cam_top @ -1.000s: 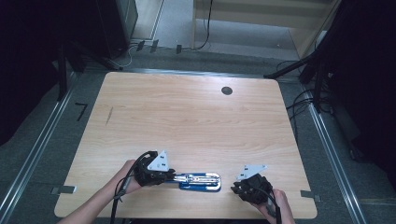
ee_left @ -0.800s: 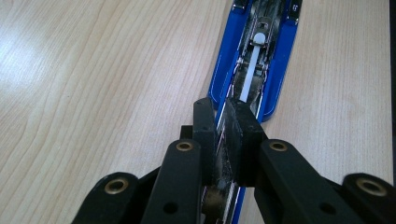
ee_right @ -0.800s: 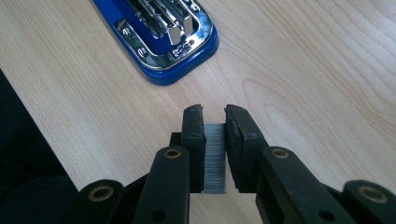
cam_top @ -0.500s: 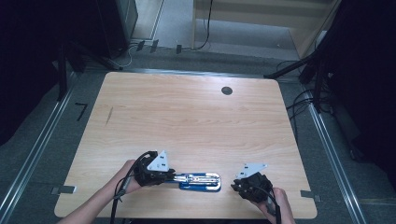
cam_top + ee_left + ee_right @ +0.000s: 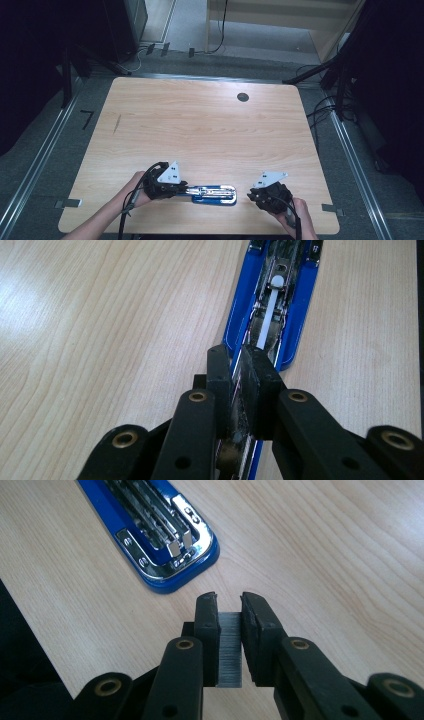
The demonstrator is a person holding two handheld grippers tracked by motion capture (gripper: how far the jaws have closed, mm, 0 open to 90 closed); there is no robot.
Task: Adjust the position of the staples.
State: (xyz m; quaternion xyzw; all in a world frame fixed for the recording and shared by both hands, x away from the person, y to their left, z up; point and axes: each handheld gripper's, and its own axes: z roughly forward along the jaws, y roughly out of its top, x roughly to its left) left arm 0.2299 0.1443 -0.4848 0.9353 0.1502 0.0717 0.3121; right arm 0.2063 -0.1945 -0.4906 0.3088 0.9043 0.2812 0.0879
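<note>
Stapler [image 5: 214,193]: blue, opened flat, lower centre of bench [image 5: 200,125], unmoved over the last second. Left gripper [image 5: 239,371] fingers pinch its rear end. Right gripper [image 5: 230,611] fingers pinch staple strip [image 5: 230,650], likely for loading.

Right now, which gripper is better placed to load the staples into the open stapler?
Right. The right gripper already grips the staple strip between its jaws, just short of the blue stapler's open front end. The left gripper is shut on the stapler's rear, likely steadying it.
</note>
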